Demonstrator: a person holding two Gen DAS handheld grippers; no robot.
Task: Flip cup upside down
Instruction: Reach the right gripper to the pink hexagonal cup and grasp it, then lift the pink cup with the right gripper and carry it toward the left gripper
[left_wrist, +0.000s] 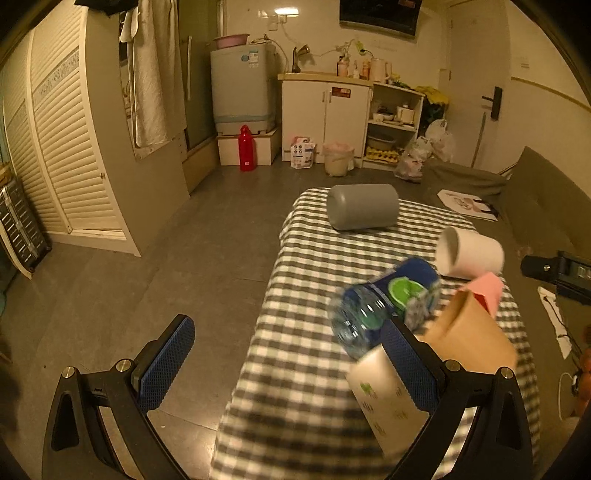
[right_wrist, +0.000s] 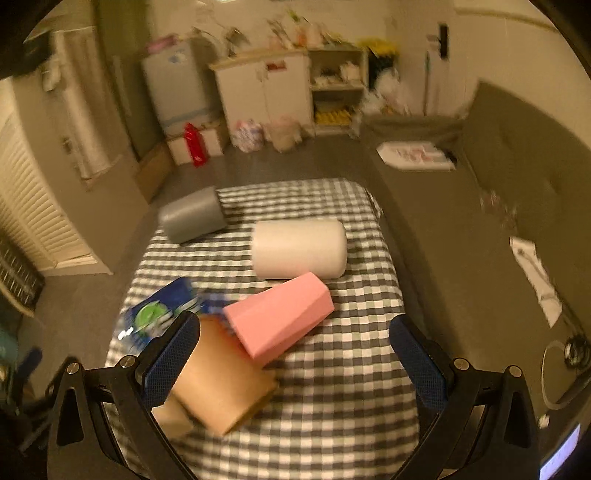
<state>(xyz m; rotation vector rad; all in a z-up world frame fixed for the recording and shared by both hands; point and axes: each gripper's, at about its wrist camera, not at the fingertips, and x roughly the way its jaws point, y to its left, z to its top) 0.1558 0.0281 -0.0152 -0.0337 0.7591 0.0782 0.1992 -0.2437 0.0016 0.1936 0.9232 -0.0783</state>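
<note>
Several cups lie on their sides on a grey-and-white checked table (left_wrist: 295, 369) (right_wrist: 332, 406). A grey cup (left_wrist: 364, 211) (right_wrist: 192, 220) lies at the far end. A white cup (left_wrist: 469, 253) (right_wrist: 299, 248) lies beyond a pink cup (left_wrist: 487, 291) (right_wrist: 279, 314). A brown paper cup (left_wrist: 467, 338) (right_wrist: 225, 380) and a pale printed cup (left_wrist: 388, 395) lie nearer. My left gripper (left_wrist: 291, 369) is open and empty over the table's left edge. My right gripper (right_wrist: 295, 365) is open and empty, just short of the pink and brown cups.
A blue plastic bottle (left_wrist: 388, 302) (right_wrist: 159, 317) lies on its side among the cups. A grey sofa (right_wrist: 498, 203) runs along the table's right side. White cabinets (left_wrist: 325, 114), a washing machine (left_wrist: 242, 92) and a red bottle (left_wrist: 246, 147) stand on the far side of the floor.
</note>
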